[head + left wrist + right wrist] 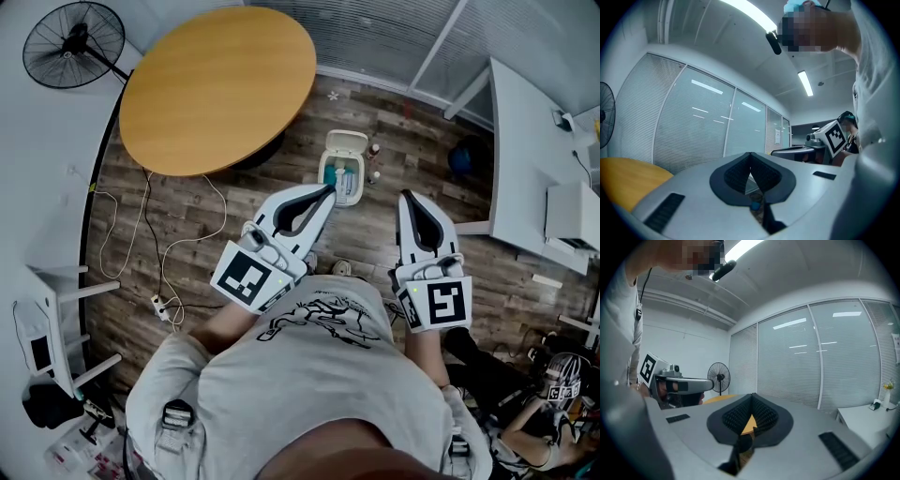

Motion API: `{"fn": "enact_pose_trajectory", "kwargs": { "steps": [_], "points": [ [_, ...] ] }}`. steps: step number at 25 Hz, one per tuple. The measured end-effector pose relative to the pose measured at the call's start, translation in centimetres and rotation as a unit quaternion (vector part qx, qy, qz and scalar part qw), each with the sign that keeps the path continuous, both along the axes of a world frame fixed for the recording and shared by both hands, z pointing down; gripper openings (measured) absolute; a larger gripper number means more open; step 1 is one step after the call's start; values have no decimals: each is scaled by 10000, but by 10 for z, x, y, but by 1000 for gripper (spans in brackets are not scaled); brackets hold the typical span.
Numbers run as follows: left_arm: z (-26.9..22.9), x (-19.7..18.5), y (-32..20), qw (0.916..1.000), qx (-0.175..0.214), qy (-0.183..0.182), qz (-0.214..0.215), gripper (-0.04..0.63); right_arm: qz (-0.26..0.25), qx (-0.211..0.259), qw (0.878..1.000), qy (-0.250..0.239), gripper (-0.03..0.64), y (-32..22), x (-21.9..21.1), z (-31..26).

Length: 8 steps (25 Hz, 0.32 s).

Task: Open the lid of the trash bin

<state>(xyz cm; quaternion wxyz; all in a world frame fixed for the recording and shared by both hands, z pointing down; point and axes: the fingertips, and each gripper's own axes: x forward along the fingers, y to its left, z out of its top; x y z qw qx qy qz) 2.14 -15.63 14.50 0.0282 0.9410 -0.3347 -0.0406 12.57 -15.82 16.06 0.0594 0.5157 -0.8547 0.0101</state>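
Note:
A small white trash bin stands on the wooden floor ahead of me. Its lid looks tipped back at the far side, and teal contents show inside. My left gripper is shut and empty, held level at chest height, its tip overlapping the bin's near edge in the head view. To the right of the bin, my right gripper is also shut and empty. In each gripper view the dark pads meet at the tip with nothing between them. The bin is hidden in both gripper views.
A round wooden table and a standing fan are at the back left. Cables and a power strip lie on the floor at left. Small bottles stand beside the bin. A white desk is at right, a seated person at bottom right.

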Motion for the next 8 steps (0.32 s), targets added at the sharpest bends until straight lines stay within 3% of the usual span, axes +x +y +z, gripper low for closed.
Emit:
{"fn": "enact_pose_trajectory", "kwargs": {
  "steps": [8],
  "points": [
    [0,1,-1,10000,14,8,-15,15,40,2,10000,-15,5,0,4,1]
  ]
}}
